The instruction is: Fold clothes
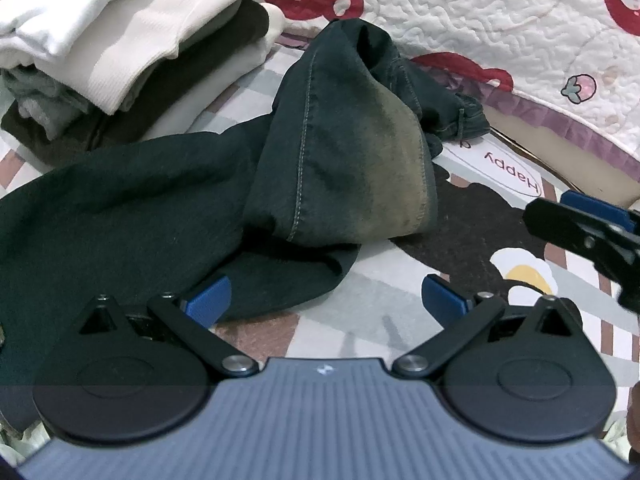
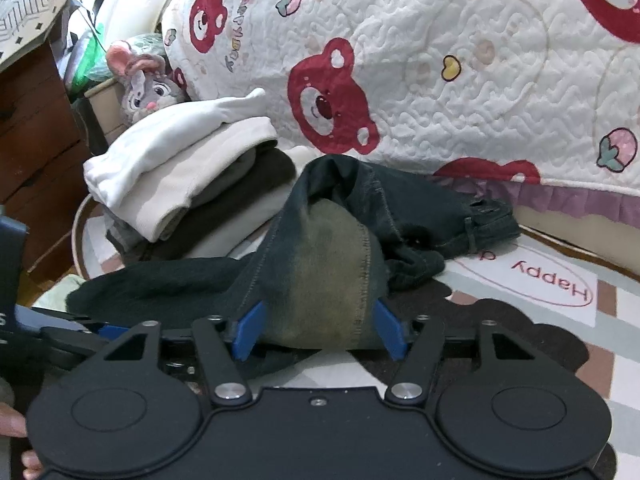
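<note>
Dark blue jeans point(image 1: 344, 152) lie crumpled on a patterned mat, one faded leg end folded over toward me; they also show in the right wrist view point(image 2: 332, 280). My left gripper point(image 1: 326, 300) is open and empty, its left pad over the dark fabric edge. My right gripper point(image 2: 322, 330) is open, its blue pads on either side of the faded leg end, not closed on it. The right gripper also shows at the right edge of the left wrist view point(image 1: 588, 232).
A stack of folded white, grey and dark clothes point(image 1: 120, 40) sits at the back left. A quilt with red bears point(image 2: 440, 80) hangs behind. A plush toy point(image 2: 140, 84) and a wooden drawer unit point(image 2: 36, 140) stand at the left.
</note>
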### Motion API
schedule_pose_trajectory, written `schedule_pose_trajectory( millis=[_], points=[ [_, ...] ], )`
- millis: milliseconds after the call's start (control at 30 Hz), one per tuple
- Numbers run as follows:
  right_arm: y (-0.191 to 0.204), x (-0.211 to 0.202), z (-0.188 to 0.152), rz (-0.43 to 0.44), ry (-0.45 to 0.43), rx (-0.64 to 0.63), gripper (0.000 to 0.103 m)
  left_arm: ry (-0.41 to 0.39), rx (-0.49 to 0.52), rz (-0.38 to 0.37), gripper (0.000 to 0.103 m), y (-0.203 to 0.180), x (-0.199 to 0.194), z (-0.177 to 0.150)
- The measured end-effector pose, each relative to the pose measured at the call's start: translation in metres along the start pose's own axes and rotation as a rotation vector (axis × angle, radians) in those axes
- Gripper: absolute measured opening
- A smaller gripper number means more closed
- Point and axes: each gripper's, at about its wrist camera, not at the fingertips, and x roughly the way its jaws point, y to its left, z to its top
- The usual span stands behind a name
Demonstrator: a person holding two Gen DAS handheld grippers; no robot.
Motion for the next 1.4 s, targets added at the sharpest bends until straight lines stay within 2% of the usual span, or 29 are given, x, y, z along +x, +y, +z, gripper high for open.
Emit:
schedule_pose_trajectory(
  millis=[100,200,267,367,433,500,567,667,767,800,867,933,1033,1100,1167,1200,1233,1333,1367,1400],
  points=[
    [0.003,0.003,-0.003,0.024,-0.015,-0.013,0.088,-0.009,0.021,-0.011,0.101,0.002,0.002,0.001],
    [-0.004,0.016,-0.008,0.029,-0.006,-0.032,0.091,-0.019,0.008,-0.017,0.096,0.008,0.005,0.003],
    [-0.012,0.035,-0.004,0.002,0.048,-0.051,0.09,-0.027,-0.01,-0.016,0.09,0.014,0.009,0.003],
    [-0.025,0.056,0.019,0.002,0.1,-0.088,0.09,-0.025,-0.028,0.015,0.077,0.023,0.021,0.005],
    [-0.037,0.071,0.042,0.028,0.122,-0.083,0.091,-0.01,-0.076,-0.008,0.069,0.035,0.032,0.006],
    [-0.054,0.086,0.062,0.062,0.14,-0.033,0.091,0.005,-0.16,-0.066,0.065,0.051,0.045,0.006],
    [-0.076,0.108,0.071,0.078,0.17,0.043,0.091,-0.003,-0.181,-0.058,0.063,0.057,0.054,0.005],
    [-0.113,0.14,0.063,0.055,0.207,0.169,0.09,-0.032,-0.14,-0.011,0.062,0.051,0.06,0.008],
    [-0.152,0.162,0.041,0.084,0.24,0.367,0.09,-0.023,-0.134,-0.073,0.062,0.039,0.069,0.022],
    [-0.163,0.165,0.036,0.092,0.235,0.421,0.09,-0.025,-0.117,-0.071,0.063,0.035,0.072,0.027],
    [-0.183,0.171,0.029,0.103,0.221,0.523,0.089,-0.045,-0.051,-0.012,0.065,0.026,0.076,0.037],
    [-0.2,0.176,0.025,0.108,0.198,0.597,0.086,-0.066,0.014,0.047,0.067,0.016,0.081,0.048],
    [-0.212,0.177,0.033,0.102,0.153,0.595,0.072,-0.092,-0.021,0.071,0.073,0.027,0.088,0.044],
    [-0.217,0.176,0.037,0.117,0.128,0.571,0.036,-0.066,-0.094,0.02,0.073,0.043,0.095,0.034],
    [-0.216,0.174,0.039,0.123,0.117,0.531,0.017,-0.031,-0.155,-0.052,0.057,0.059,0.101,0.025],
    [-0.215,0.173,0.039,0.117,0.111,0.507,0.017,-0.02,-0.155,-0.088,0.046,0.061,0.101,0.023],
    [-0.212,0.173,0.04,0.108,0.102,0.476,0.016,-0.019,-0.151,-0.108,0.042,0.062,0.1,0.023],
    [-0.21,0.178,0.042,0.068,0.093,0.403,0.018,-0.049,-0.116,-0.11,0.039,0.058,0.096,0.027],
    [-0.209,0.182,0.042,0.047,0.102,0.395,0.022,-0.055,-0.11,-0.108,0.039,0.057,0.095,0.026],
    [-0.211,0.184,0.04,0.034,0.115,0.407,0.036,-0.059,-0.11,-0.11,0.039,0.056,0.096,0.024]
  ],
)
